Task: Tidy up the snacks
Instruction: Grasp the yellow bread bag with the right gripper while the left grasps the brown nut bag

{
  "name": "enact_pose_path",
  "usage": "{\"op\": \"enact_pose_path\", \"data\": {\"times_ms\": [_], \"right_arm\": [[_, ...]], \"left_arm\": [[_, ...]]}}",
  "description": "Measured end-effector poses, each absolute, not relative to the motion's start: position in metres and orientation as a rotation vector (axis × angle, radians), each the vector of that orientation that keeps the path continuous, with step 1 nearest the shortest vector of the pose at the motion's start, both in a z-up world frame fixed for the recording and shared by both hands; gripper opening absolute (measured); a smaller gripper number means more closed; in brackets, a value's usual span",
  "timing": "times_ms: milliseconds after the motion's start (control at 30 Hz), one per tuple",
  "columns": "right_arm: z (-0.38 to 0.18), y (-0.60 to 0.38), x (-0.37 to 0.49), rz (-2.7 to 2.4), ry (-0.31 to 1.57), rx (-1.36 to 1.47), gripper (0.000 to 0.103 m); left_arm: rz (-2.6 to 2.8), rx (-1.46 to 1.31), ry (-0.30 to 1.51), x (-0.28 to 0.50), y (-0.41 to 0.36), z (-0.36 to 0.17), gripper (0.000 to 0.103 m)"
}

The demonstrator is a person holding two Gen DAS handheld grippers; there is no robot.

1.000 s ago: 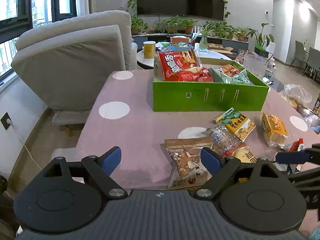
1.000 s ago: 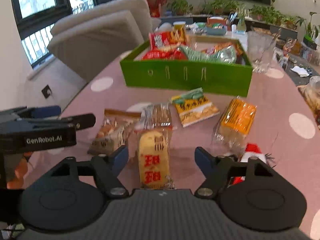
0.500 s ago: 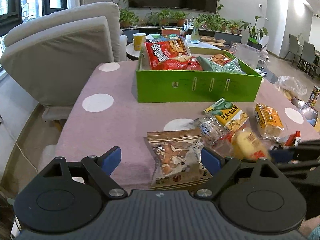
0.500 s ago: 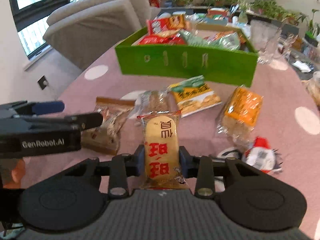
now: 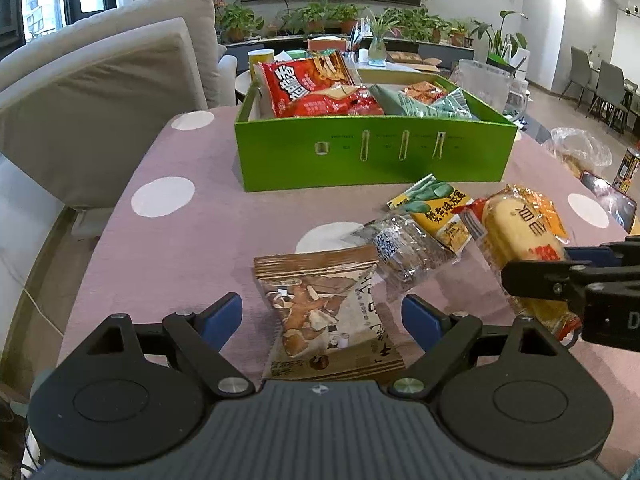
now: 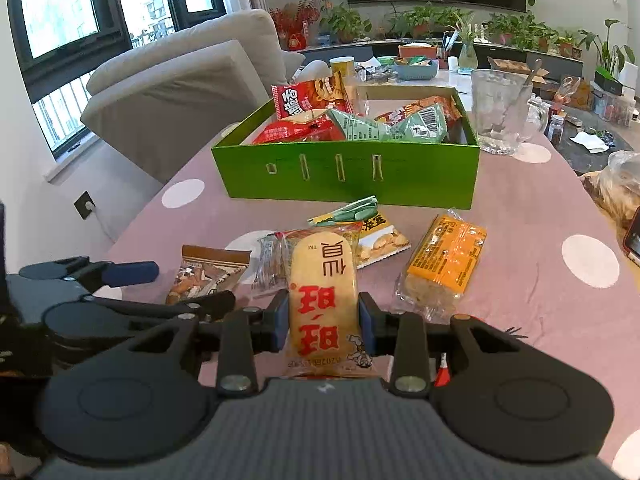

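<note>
My right gripper is shut on a yellow rice-cracker packet with red characters, and holds it tilted just above the tablecloth. That packet and the right gripper show at the right of the left wrist view. My left gripper is open, and its blue fingers straddle a brown nut-snack packet that lies flat on the cloth. A green box holding red and green snack bags stands further back.
A clear biscuit packet, a yellow-green packet and an orange packet lie loose on the pink dotted tablecloth. A glass mug stands right of the box. A grey sofa sits left of the table.
My right gripper closed on the rice-cracker packet and raised it off the cloth. My left gripper came forward and lower, so the brown packet now lies between its fingers.
</note>
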State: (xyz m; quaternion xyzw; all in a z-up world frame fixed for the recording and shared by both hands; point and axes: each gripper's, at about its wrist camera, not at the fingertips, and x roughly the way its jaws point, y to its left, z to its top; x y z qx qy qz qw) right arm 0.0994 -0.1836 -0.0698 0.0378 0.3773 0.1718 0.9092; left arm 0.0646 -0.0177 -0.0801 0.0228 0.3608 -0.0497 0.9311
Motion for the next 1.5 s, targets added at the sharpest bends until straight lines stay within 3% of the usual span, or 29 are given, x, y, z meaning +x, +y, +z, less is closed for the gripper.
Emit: {"op": "enact_pose_path", "data": {"times_ms": [667, 700, 833, 867, 1500], "right_arm": [[-0.071, -0.189, 0.106, 0.342, 0.780, 0.086, 0.061], [-0.070, -0.188, 0.105, 0.343, 0.779, 0.085, 0.061], [-0.067, -0.189, 0.105, 0.344, 0.772, 0.084, 0.061], [-0.066, -0.189, 0.104, 0.344, 0.770, 0.084, 0.061], [-0.044, -0.186, 0.093, 0.352, 0.692, 0.066, 0.061]], "left_arm": [[-0.088, 0.047, 0.793, 0.080, -0.023, -0.093, 0.086], [-0.090, 0.048, 0.790, 0.080, -0.023, -0.093, 0.084], [-0.107, 0.052, 0.778, 0.076, -0.024, -0.089, 0.054], [-0.113, 0.045, 0.780, 0.076, -0.023, -0.088, 0.051], [-0.141, 0.058, 0.623, 0.044, -0.023, -0.037, 0.050]]}}
